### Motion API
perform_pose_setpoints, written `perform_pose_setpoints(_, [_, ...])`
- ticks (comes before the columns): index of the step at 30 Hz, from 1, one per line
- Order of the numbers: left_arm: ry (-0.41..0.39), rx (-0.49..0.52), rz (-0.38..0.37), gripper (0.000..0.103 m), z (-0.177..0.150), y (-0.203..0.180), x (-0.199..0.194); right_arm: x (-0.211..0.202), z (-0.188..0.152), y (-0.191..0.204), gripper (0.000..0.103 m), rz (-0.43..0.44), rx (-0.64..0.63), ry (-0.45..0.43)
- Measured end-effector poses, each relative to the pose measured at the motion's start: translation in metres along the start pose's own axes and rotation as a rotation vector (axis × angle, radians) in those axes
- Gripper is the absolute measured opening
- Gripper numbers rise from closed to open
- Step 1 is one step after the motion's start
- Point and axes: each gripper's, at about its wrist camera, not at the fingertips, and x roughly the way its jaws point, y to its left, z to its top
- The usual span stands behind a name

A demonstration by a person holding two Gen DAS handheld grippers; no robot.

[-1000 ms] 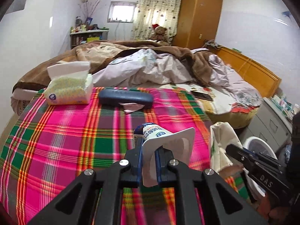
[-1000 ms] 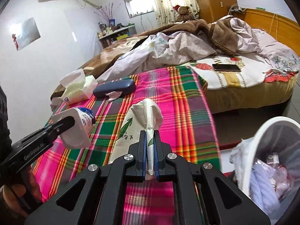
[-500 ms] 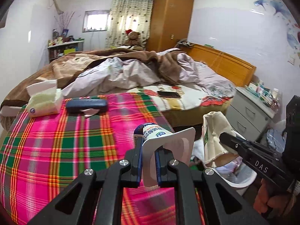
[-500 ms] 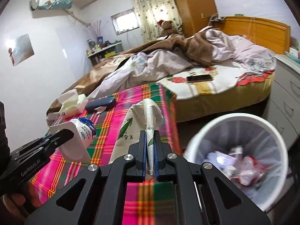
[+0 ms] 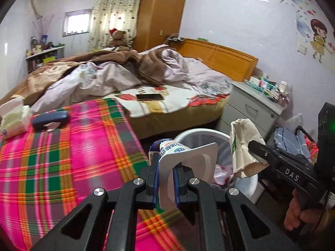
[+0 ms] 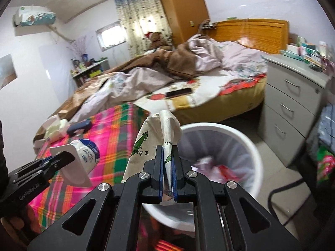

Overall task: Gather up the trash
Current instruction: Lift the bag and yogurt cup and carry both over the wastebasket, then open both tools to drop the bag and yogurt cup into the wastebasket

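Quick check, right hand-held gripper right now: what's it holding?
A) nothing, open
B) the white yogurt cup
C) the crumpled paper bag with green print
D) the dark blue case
C: the right hand-held gripper is shut on the crumpled paper bag near the white trash bin; the yogurt cup is in the left hand-held gripper.

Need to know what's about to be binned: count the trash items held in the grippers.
2: a yogurt cup in the left gripper beside the wastebasket; a crumpled paper bag in the right gripper above it.
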Motion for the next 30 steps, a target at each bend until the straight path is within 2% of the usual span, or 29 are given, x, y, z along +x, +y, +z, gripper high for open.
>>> perform_pose_setpoints(9, [0.062, 0.048, -0.063, 0.012, 0.0, -0.047, 0.038, 0.012, -0.005, -0.044, 0.007, -0.105, 0.048, 0.056])
perform_pose_setpoints(15, [0.097, 0.071, -0.071, 0.012, 0.001, -0.067, 0.061, 0.025, -0.01, -0.061, 0.007, -0.128, 0.052, 0.104])
perform_pose_setpoints(20, [0.098, 0.093, -0.051, 0.013, 0.0, -0.076, 0.07, 0.025, -0.013, -0.069, 0.007, -0.116, 0.046, 0.108])
perform_pose_setpoints(21, [0.101, 0.095, -0.041, 0.017, 0.0, -0.076, 0.071, 0.026, -0.012, -0.07, 0.007, -0.111, 0.042, 0.114])
perform_pose_setpoints(23, [0.099, 0.096, -0.023, 0.035, -0.001, -0.077, 0.071, 0.028, -0.012, -0.069, 0.008, -0.106, 0.034, 0.122])
perform_pose_setpoints(24, [0.091, 0.094, -0.02, 0.057, -0.001, -0.077, 0.069, 0.027, -0.013, -0.069, 0.009, -0.109, 0.03, 0.12])
perform_pose_setpoints(25, [0.085, 0.085, -0.017, 0.065, -0.001, -0.075, 0.068, 0.027, -0.013, -0.069, 0.013, -0.11, 0.027, 0.119])
perform_pose_setpoints(26, [0.08, 0.072, -0.018, 0.065, -0.001, -0.073, 0.066, 0.027, -0.013, -0.07, 0.017, -0.11, 0.025, 0.117])
perform_pose_setpoints(28, [0.078, 0.063, -0.019, 0.065, 0.0, -0.071, 0.064, 0.025, -0.013, -0.069, 0.044, -0.105, 0.024, 0.113])
perform_pose_setpoints(30, [0.082, 0.063, -0.009, 0.065, -0.001, -0.069, 0.063, 0.023, -0.013, -0.068, 0.047, -0.095, 0.027, 0.107])
